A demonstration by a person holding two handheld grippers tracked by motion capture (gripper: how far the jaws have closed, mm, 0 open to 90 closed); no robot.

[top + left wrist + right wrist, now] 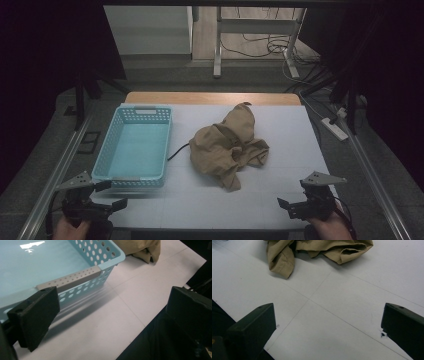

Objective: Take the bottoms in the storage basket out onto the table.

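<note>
Lying crumpled mid-table: tan garment point(229, 146), folds hiding its shape, top cut off in the right gripper view. Light-blue basket point(134, 148) to its left. Left gripper point(111, 195) and right gripper point(283, 208), near edge, both spread, holding nothing.

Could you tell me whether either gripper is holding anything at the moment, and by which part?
Nothing is held. The left gripper and right gripper are both open over the table, apart from the tan garment and basket.
</note>
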